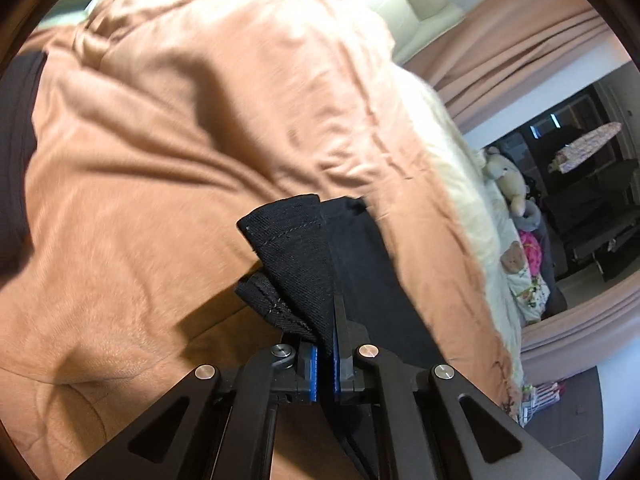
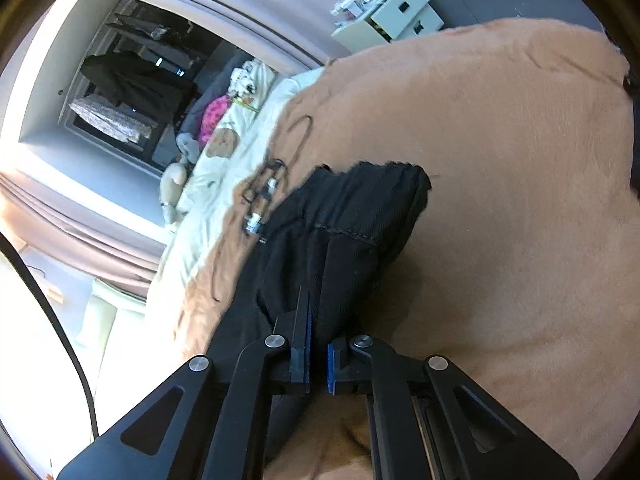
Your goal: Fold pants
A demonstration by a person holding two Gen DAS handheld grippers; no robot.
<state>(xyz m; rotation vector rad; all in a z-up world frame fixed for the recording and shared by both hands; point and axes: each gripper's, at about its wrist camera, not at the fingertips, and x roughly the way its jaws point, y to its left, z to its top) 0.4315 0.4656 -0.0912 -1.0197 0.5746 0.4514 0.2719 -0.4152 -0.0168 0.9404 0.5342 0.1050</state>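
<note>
The black pants [image 1: 296, 256] lie on a tan blanket [image 1: 180, 140]. In the left wrist view a hemmed edge of the pants stands up between the blue pads, and my left gripper [image 1: 326, 344] is shut on it. More black cloth trails off to the right of the fingers. In the right wrist view another hemmed edge of the black pants [image 2: 360, 216] rises from the jaws, and my right gripper [image 2: 318, 344] is shut on that cloth. The rest of the pants hangs down and left from there.
The tan blanket [image 2: 500, 200] covers a bed. A cream quilt [image 2: 224, 184] with soft toys [image 1: 506, 178] lies along its far side. Small cables and connectors [image 2: 260, 204] rest on the blanket by the pants. A white drawer unit [image 2: 392, 16] and dark open wardrobe [image 2: 132, 84] stand beyond.
</note>
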